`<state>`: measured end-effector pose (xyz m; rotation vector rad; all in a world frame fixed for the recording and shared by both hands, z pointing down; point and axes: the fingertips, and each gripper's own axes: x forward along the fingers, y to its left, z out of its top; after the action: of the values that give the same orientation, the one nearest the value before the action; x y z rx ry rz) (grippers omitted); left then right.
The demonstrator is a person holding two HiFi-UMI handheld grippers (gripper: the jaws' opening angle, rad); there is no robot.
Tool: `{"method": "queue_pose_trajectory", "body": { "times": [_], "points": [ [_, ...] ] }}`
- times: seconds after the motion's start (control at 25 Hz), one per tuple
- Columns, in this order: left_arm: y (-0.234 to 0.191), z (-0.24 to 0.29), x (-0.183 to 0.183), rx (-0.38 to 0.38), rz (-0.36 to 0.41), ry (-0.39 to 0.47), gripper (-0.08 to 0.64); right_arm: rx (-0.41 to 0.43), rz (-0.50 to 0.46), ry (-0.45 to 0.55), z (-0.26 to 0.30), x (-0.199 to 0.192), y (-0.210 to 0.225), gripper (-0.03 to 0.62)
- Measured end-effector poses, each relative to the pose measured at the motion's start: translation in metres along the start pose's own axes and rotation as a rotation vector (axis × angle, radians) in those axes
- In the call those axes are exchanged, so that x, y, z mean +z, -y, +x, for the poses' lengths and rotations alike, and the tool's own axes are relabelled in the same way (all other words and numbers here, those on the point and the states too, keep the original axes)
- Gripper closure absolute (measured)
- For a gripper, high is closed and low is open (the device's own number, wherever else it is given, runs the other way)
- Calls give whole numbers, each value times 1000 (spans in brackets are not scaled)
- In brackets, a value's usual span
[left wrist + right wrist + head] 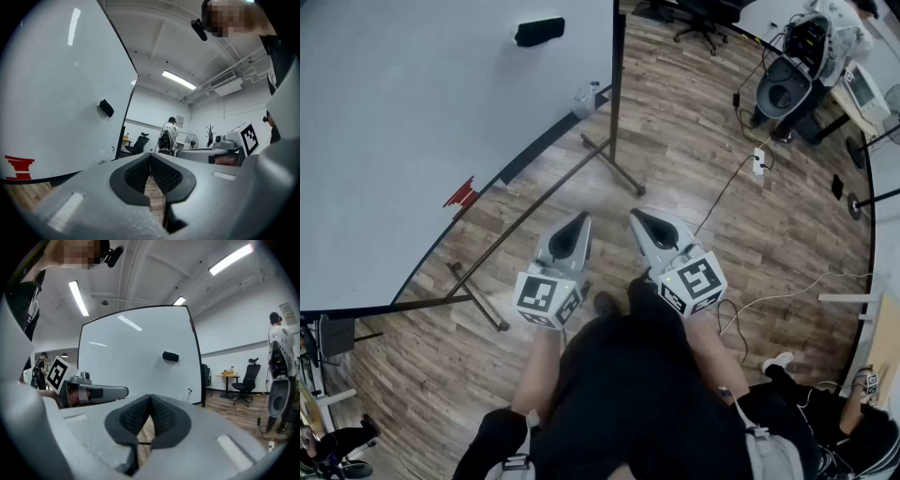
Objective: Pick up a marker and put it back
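Both tongs are shut tight and hold nothing. In the head view the left gripper [580,219] and the right gripper [636,217] sit side by side in the middle of the frame, tips pointing up the frame. The whiteboard [422,122] fills the upper left, with a black eraser [539,31] stuck on it near the top. I see no marker clearly. A small pale thing [585,95] sits at the board's corner, in the upper middle, straight above the left gripper's tip and well apart from it. It may be the marker's spot, but it is too small to tell, or to see which way it lies. I think the left gripper is a bit nearer.
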<state>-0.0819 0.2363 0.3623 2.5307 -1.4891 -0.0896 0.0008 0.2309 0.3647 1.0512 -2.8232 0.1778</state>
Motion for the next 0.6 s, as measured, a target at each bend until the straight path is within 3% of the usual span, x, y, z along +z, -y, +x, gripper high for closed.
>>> {"method": "queue_pose_trajectory", "body": {
  "times": [0.28,0.48,0.6],
  "points": [
    [-6,1,-2,1,-4,2,549,-5,-12,7,4,-1,0,591],
    [-7,2,-3,1,-8,8,549,55,96,43,3,3,-4,591],
    [-4,3,-5,3,-7,4,549,40,91,37,0,0,-1,591]
  ]
}}
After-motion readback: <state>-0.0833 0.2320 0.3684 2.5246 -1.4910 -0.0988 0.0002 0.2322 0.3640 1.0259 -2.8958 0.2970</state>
